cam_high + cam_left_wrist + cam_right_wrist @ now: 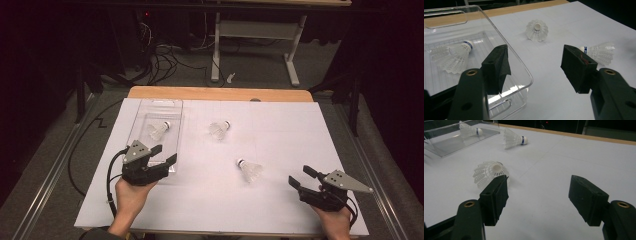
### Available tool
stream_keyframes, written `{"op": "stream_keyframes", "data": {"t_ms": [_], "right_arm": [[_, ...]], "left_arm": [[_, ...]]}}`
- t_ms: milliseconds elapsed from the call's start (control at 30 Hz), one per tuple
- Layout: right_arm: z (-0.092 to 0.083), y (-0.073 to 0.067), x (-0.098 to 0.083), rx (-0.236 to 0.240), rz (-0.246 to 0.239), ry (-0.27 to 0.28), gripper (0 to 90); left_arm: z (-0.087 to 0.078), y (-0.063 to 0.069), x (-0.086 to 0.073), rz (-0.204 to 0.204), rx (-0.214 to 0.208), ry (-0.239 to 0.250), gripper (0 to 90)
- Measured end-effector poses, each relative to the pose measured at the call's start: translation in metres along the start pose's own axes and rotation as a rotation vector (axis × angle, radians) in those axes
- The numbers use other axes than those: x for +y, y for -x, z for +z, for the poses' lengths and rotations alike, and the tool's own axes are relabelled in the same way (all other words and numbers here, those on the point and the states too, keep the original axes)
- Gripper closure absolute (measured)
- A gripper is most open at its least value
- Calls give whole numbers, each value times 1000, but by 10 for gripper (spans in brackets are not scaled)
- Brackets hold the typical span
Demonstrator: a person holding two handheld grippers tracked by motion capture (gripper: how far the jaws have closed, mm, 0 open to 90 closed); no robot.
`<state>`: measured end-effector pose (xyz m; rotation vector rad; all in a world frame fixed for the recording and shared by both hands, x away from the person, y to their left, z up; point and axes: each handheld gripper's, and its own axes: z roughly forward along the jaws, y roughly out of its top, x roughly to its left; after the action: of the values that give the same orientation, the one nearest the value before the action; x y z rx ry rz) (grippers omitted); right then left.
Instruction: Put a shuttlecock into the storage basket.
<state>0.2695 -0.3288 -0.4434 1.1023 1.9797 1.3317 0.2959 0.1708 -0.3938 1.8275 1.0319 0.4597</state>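
Both claws wide open, empty. Left claw at near end of clear box, one shuttle lying inside. Two shuttles on bench; right claw near the closer one.

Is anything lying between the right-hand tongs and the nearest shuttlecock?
Nothing: the high view shows bare white table between the right tongs and the nearest shuttlecock.

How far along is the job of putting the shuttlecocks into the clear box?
Done: one shuttlecock lies inside the clear box. In hand: nothing; the left gripper and right gripper are both open and empty. Left: two more lie on the white sheet, the far shuttlecock and the near shuttlecock.
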Motion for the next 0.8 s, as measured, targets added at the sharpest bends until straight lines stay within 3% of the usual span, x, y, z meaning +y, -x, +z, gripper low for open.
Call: {"op": "stream_keyframes", "data": {"t_ms": [800], "right_arm": [[0,0,0,1,-2,1,325]], "left_arm": [[22,12,11,29,-45,-13,396]]}}
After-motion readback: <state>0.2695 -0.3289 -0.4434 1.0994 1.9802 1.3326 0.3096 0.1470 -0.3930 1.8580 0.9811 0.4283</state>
